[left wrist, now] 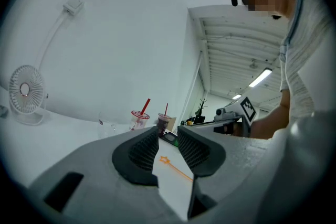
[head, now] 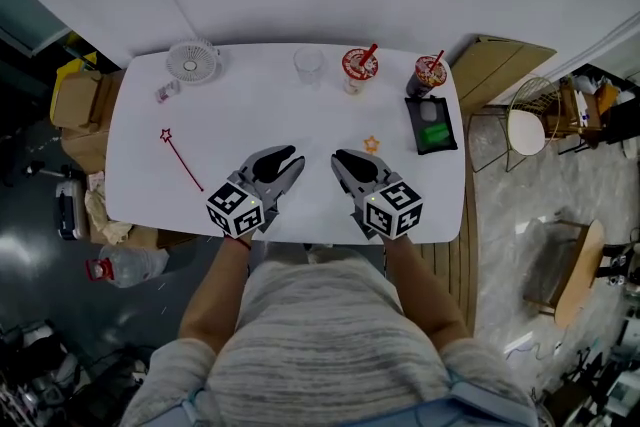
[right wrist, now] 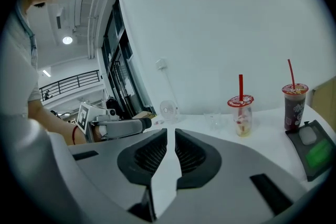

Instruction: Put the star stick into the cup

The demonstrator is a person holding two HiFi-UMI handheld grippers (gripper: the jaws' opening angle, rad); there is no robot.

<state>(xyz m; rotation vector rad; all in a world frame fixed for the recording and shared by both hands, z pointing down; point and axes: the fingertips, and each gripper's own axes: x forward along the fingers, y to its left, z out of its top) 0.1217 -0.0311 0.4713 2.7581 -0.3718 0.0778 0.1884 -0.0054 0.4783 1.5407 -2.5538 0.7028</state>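
- The table [head: 300, 120] is giving you open room across its middle. You are working close to its near edge, so be directing strokes inward.
- Your left gripper [head: 290, 160] is holding its jaws narrowly apart on nothing. Your right gripper [head: 343, 158] is showing only a slit and is also empty.
- The clear cup [head: 309, 65] is standing at the far edge, near a red-lidded drink [head: 359, 65].
- A red star stick [head: 180, 158] is lying flat at the left, well apart from the grippers. An orange star stick [head: 371, 144] is lying just beside your right gripper. Be widening the jaws before pinching the thin shaft.

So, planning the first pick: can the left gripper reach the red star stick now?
Probably yes. The red star stick lies on bare table left of the left gripper, nothing between them, and its jaws stand apart, empty.
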